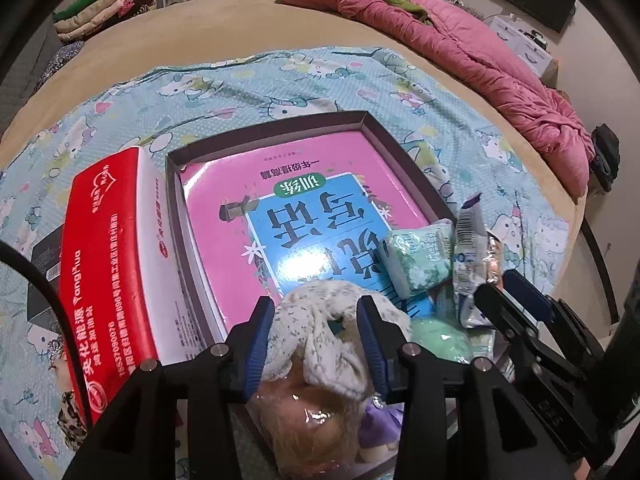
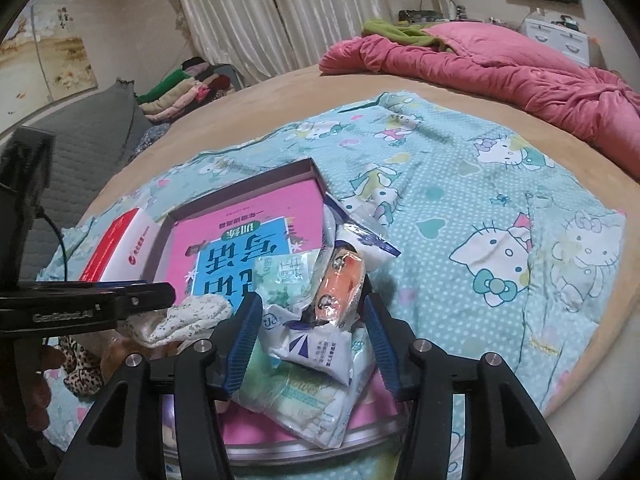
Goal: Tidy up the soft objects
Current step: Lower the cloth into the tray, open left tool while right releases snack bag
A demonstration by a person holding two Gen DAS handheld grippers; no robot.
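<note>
Inspecting a shallow dark-walled cardboard tray (image 1: 400,148) on a bed, with both grippers poised over soft goods piled at its near end.

The tray rests on a turquoise cartoon-cat sheet (image 2: 460,208) and holds a pink-and-blue printed book (image 1: 320,184). The left gripper (image 1: 316,344) straddles a white speckled cloth bundle (image 1: 320,332); its blue pads sit at the cloth's sides, jaws partly parted, and a firm grip cannot be confirmed. The right gripper (image 2: 312,332) stands with jaws released around a heap of crinkled plastic packets (image 2: 316,344), including an orange-printed pouch (image 2: 340,288); the pads stand clear of the packets. A pale green tissue pack (image 1: 416,260) lies on the book. A red-and-white carton (image 1: 116,280) leans against the tray's left wall. A crumpled pink quilt (image 2: 500,68) lies well apart, at the far side of the bed.
</note>
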